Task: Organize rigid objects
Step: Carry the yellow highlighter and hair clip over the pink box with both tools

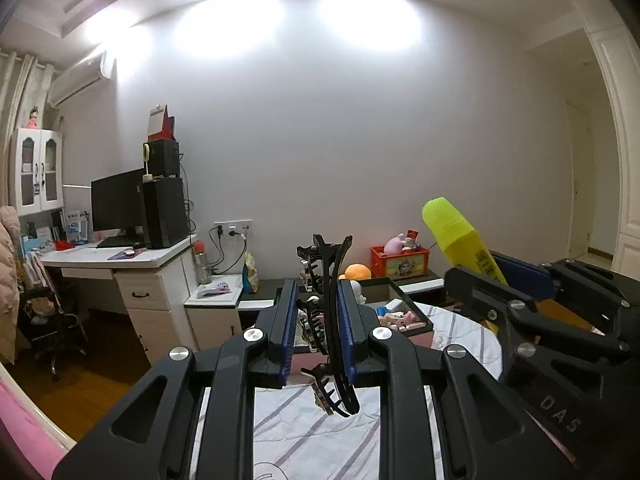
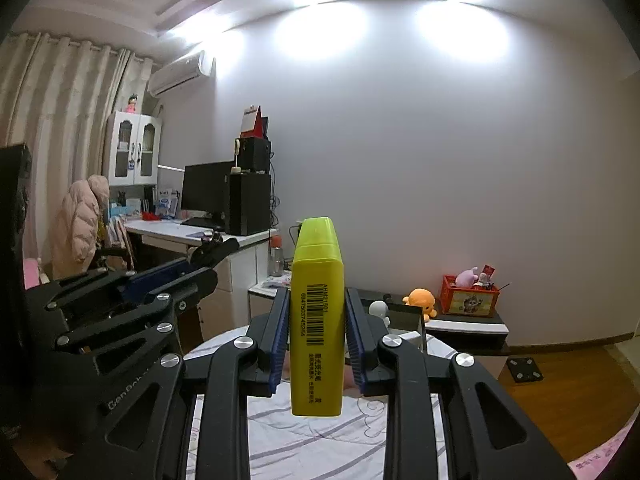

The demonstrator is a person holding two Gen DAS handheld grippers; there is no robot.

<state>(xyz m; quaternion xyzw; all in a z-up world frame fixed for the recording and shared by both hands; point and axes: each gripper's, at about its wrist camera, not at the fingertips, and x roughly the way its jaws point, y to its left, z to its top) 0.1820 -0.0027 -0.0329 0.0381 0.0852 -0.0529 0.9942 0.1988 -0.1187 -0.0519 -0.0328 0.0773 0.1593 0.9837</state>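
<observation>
While both hands hover above the striped white bedsheet point(image 2: 304, 440), the left gripper point(image 1: 318, 300) pinches a black toothed plastic hair claw point(image 1: 332, 320), and the right gripper point(image 2: 318, 320) clamps a chunky yellow highlighter point(image 2: 317, 320) upright. Beyond the bedsheet sits an open black tray point(image 1: 404, 312) of small items, then an orange plush octopus point(image 2: 420, 300) beside a red crate point(image 2: 470, 302).

Left gripper point(image 1: 318, 304) jaws clamping black hair claw point(image 1: 336, 320), yellow highlighter point(image 1: 460, 236) alongside
</observation>
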